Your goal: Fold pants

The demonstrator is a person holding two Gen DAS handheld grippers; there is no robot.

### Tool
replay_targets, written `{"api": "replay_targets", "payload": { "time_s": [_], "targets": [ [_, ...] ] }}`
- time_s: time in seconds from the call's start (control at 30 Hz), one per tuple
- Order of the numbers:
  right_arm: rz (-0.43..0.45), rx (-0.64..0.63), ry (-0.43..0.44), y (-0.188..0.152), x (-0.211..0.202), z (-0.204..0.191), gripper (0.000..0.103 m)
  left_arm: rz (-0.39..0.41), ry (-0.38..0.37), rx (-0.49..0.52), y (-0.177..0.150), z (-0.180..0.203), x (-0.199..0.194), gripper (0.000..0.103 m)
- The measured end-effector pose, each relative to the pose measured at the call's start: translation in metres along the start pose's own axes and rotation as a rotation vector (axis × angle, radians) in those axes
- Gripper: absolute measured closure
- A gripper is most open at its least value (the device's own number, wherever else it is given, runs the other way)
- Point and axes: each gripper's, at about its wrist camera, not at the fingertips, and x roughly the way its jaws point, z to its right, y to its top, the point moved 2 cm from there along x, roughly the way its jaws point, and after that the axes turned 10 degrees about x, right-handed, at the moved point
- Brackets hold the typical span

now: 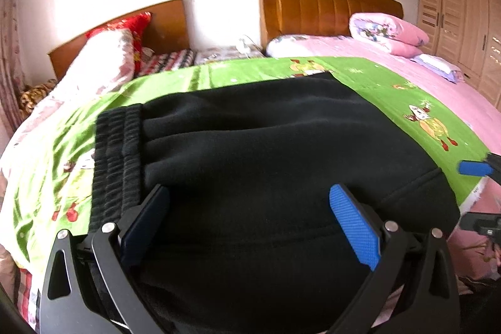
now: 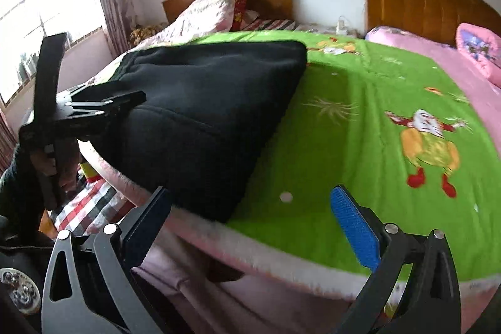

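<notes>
The left tongs are held spread over the near edge of the black pants, which lie folded in a compact stack at frame centre on the green blanket. The right tongs are likewise spread and empty, lower right, kept clear, apparently to leave the stack undisturbed.

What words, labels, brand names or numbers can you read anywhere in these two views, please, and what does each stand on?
None can be read.
The black pants show no tag or print.
The green blanket bears only cartoon figures, no lettering.
The pink quilt has a printed picture, too blurred to tell if it holds any text.
Neither the left gripper nor the right gripper shows any marking.
</notes>
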Motion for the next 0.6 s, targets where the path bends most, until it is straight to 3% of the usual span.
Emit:
{"api": "replay_targets", "payload": {
  "time_s": [0.13, 0.27, 0.33, 0.47, 0.6],
  "targets": [
    [0.132, 0.002, -0.028, -0.002, -0.026, -0.001, 0.004, 0.002, 0.012, -0.008, 0.001, -0.001, -0.001, 0.001],
    [0.324, 0.010, -0.053, 0.014, -0.058, -0.006, 0.004, -0.039, 0.031, -0.067, 0.009, -0.009, -0.006, 0.002],
    [0.398, 0.018, -0.048, 0.027, -0.075, -0.009, 0.004, 0.015, 0.048, -0.124, 0.021, -0.022, -0.023, 0.002],
    [0.384, -0.010, -0.091, 0.058, -0.070, -0.016, 0.004, 0.112, 0.108, -0.139, 0.053, -0.043, -0.053, 0.002],
    [0.295, -0.008, -0.068, 0.059, -0.044, -0.025, 0.004, 0.095, 0.114, -0.145, 0.055, -0.048, -0.055, 0.002]
  ]
}}
